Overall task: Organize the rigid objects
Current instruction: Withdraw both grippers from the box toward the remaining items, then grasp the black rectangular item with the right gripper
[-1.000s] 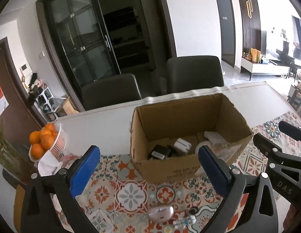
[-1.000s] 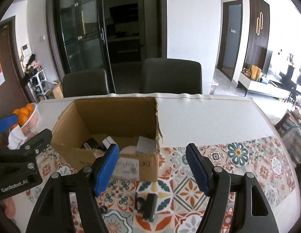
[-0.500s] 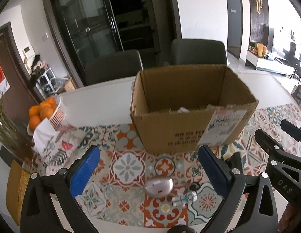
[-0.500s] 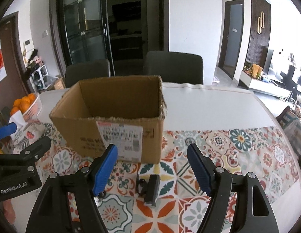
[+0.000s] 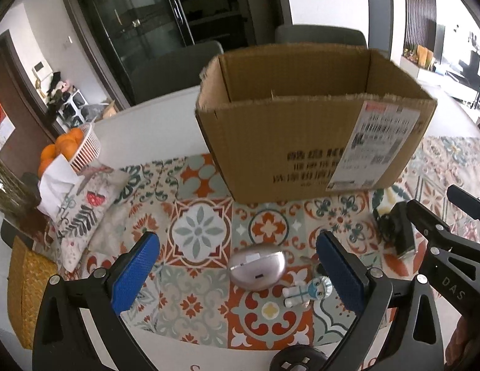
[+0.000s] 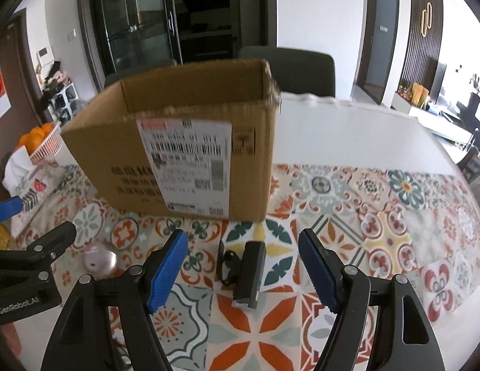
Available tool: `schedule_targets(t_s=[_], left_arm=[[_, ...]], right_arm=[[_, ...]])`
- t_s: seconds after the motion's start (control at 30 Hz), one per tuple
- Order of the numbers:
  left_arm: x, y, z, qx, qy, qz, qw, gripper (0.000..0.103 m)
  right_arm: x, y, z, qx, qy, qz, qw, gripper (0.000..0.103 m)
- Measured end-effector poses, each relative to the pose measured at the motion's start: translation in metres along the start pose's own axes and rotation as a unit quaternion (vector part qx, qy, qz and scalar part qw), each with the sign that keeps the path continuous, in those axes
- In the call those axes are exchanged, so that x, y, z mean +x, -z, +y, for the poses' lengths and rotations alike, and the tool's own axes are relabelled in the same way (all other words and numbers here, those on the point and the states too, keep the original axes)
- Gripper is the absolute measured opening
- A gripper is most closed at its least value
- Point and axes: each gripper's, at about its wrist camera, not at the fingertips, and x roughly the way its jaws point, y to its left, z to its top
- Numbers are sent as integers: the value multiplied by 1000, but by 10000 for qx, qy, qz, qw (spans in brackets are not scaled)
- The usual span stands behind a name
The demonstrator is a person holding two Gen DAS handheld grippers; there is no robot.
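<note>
An open cardboard box stands on the patterned tablecloth. In front of it lie a silver oval case, a small white and blue figurine and a black block with a cord. My left gripper is open low over the cloth, with the silver case between its blue fingers and not touched. Open too is my right gripper, its fingers apart on either side of the black block.
A white basket of oranges and a patterned tissue cover sit at the left. A woven mat lies at the near left edge. A black round object shows at the bottom. Dark chairs stand behind the table.
Both grippers have sunk toward the table. The box's inside has dropped out of sight and its front wall now fills the view. The case and the black block look larger and closer.
</note>
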Motion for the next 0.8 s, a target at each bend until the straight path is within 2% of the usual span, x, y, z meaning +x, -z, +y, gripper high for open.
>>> schedule_targets(t_s=[0.57, 0.8], left_arm=[[40, 15, -6, 28, -72, 491, 9988, 103], [45, 17, -6, 29, -123, 554, 9984, 103]], right_arm=[[54, 23, -1, 39, -117, 597, 9981, 73], [66, 27, 1, -15, -29, 751, 9972, 64]])
